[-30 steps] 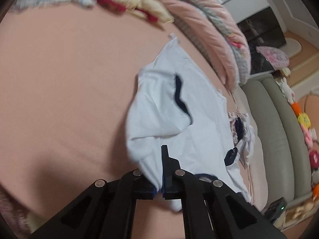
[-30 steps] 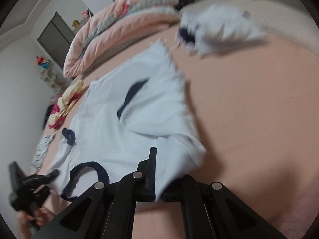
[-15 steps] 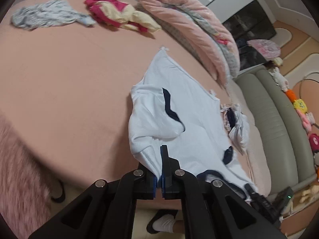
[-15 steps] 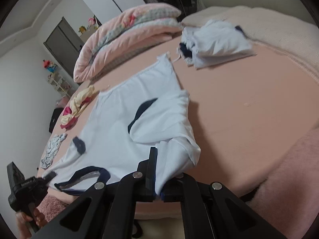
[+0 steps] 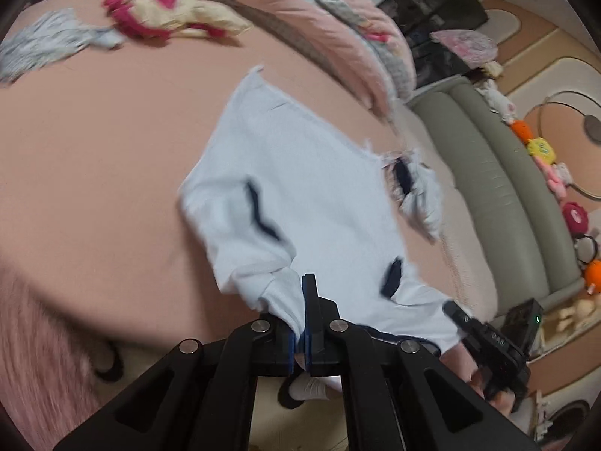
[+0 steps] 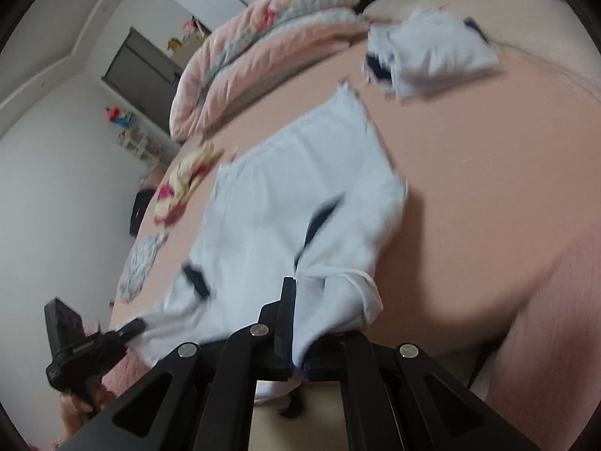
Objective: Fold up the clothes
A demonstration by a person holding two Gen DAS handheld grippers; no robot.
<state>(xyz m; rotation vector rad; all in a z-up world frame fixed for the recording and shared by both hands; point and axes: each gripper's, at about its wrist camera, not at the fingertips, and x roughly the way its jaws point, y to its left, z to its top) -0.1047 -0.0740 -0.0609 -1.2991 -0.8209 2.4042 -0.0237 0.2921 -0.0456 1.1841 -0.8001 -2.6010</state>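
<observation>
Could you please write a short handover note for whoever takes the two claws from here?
Left claw: shut on the near edge of the white shirt.
Right claw: shut on the same edge, at the other end.
Shirt: spread on the pink bed, near edge lifted, one sleeve folded in.
Done: a folded white garment lies at the far side.
Left: fold this shirt; two crumpled garments wait.

Right gripper [image 6: 296, 323] jaws pinch the white shirt [image 6: 285, 203] over the pink bed [image 6: 469, 195].
</observation>
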